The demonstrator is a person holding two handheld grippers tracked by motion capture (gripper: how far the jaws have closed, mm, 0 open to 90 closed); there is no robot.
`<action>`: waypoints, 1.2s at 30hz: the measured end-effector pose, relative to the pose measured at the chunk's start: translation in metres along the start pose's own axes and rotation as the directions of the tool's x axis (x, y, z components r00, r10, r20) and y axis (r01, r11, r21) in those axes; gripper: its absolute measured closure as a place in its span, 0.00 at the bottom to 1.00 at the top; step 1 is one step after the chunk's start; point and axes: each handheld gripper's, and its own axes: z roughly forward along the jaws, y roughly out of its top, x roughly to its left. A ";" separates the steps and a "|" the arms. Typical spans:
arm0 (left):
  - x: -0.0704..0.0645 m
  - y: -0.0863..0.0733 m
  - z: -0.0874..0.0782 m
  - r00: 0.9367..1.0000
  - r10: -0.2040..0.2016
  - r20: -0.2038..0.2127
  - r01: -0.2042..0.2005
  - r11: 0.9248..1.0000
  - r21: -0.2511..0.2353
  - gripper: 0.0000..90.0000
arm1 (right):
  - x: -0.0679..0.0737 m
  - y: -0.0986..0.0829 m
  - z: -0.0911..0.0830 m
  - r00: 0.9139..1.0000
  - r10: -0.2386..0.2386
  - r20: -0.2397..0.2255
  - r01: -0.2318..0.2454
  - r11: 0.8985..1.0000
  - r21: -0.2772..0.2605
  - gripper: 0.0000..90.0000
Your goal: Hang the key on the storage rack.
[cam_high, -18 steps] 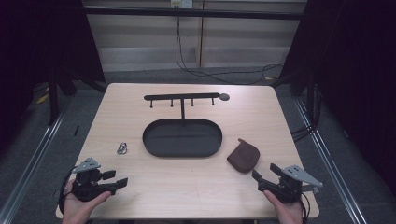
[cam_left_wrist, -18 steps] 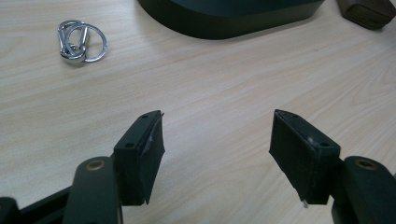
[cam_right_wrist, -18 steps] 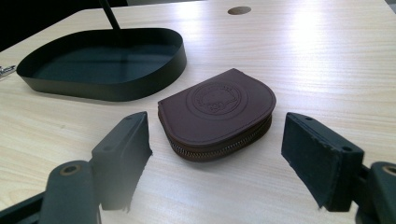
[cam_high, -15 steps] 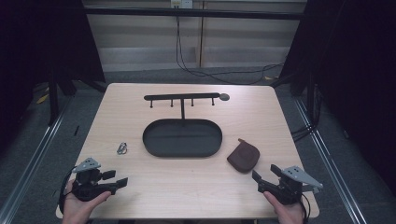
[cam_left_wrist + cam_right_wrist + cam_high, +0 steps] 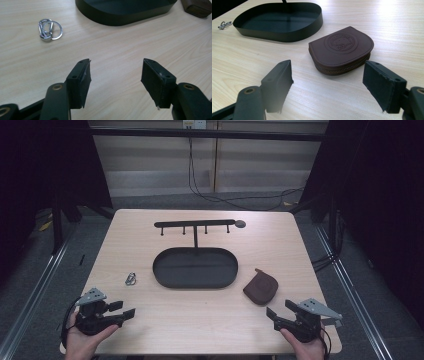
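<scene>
A brown leather zip pouch (image 5: 261, 287) (image 5: 340, 50) lies flat on the table, right of the black oval tray (image 5: 195, 281) (image 5: 279, 37). My right gripper (image 5: 280, 311) (image 5: 329, 82) rests near the front right edge, open, with the pouch just ahead of its jaws and apart from them. A silver carabiner with a key ring (image 5: 131, 279) (image 5: 49, 29) lies left of the tray. My left gripper (image 5: 122, 309) (image 5: 115, 77) sits at the front left, open, nothing between its jaws. The carabiner lies ahead and to the left of it.
A black hook rack (image 5: 196, 224) on a post rises from the tray's far side. The wooden table (image 5: 200, 315) ends close behind both hands. Cables (image 5: 210, 195) run across the floor beyond the table.
</scene>
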 end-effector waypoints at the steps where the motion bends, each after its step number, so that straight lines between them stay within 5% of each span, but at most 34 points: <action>1: 0.002 0.002 -0.001 1.000 0.000 -0.008 0.000 1.000 -0.007 0.47 | 0.000 0.000 -0.001 1.000 0.000 0.002 0.000 1.000 0.002 0.26; 12: 0.020 0.012 -0.008 1.000 -0.026 -0.002 0.026 0.999 0.031 0.59 | -0.001 0.000 0.000 1.000 0.015 -0.002 -0.015 1.000 0.012 0.28; 21: 0.027 0.037 0.003 0.999 -0.017 -0.047 0.023 0.992 0.122 0.52 | -0.001 0.000 0.002 1.000 0.016 -0.011 -0.016 1.000 0.024 0.28; 25: 0.030 0.048 0.006 0.998 -0.027 -0.059 0.034 0.993 0.117 0.51 | -0.001 0.000 0.001 1.000 0.017 -0.013 -0.017 1.000 0.024 0.28; 36: 0.042 0.069 0.026 0.996 0.022 -0.081 -0.006 0.979 0.205 0.61 | -0.001 0.000 0.004 1.000 0.012 -0.021 -0.010 0.999 0.048 0.28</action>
